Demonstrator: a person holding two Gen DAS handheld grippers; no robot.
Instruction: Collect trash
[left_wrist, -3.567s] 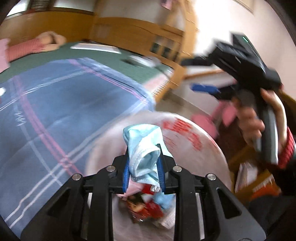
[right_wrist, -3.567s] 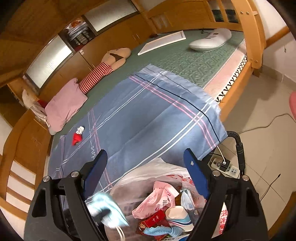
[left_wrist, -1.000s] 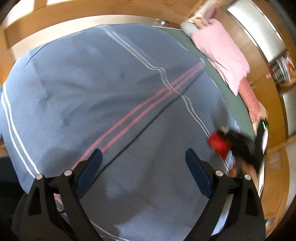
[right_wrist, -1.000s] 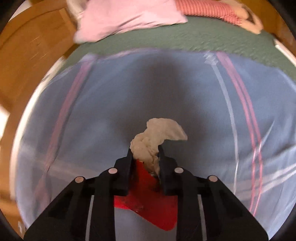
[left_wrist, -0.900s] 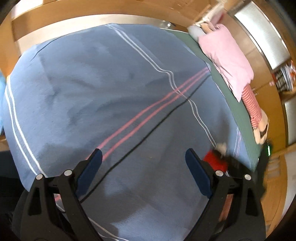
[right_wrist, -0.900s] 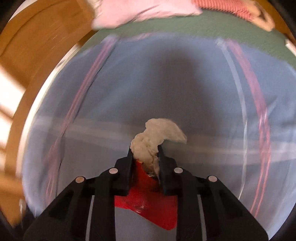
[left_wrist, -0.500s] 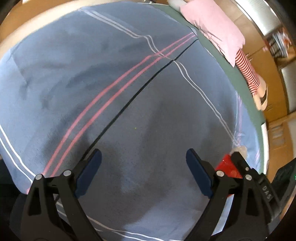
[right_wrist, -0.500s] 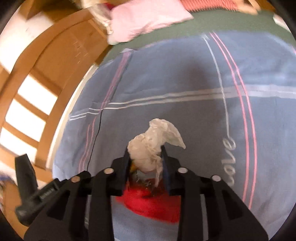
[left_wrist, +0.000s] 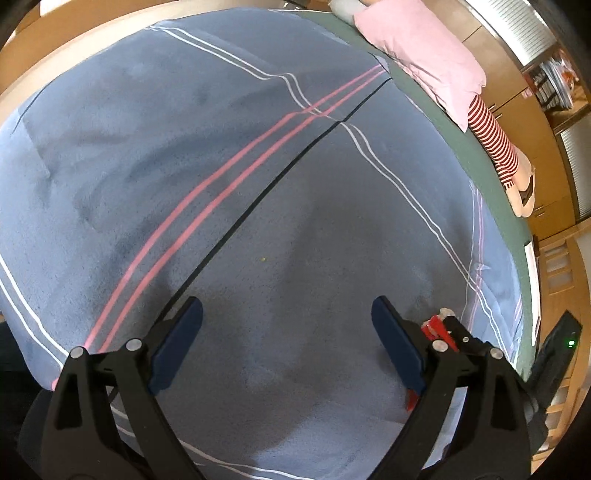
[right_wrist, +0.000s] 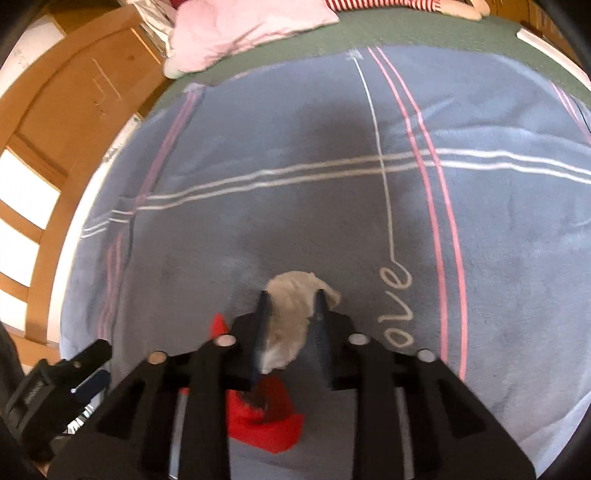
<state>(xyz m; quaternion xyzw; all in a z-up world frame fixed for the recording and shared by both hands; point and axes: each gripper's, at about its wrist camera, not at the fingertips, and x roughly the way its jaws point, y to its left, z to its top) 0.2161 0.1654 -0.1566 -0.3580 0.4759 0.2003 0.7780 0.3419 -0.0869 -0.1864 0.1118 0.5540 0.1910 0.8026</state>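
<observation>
Left gripper (left_wrist: 286, 325): jaws spread wide, nothing between them, above the blue striped blanket (left_wrist: 229, 155). Right gripper (right_wrist: 291, 310): jaws clamped on a crumpled white tissue (right_wrist: 291, 310); a red wrapper (right_wrist: 266, 421) hangs beneath them, near the camera. The blanket covers a bed with a green sheet (right_wrist: 406, 31). A pink pillow (right_wrist: 243, 26) lies at the far left, beside a wooden bed frame (right_wrist: 74, 99).
</observation>
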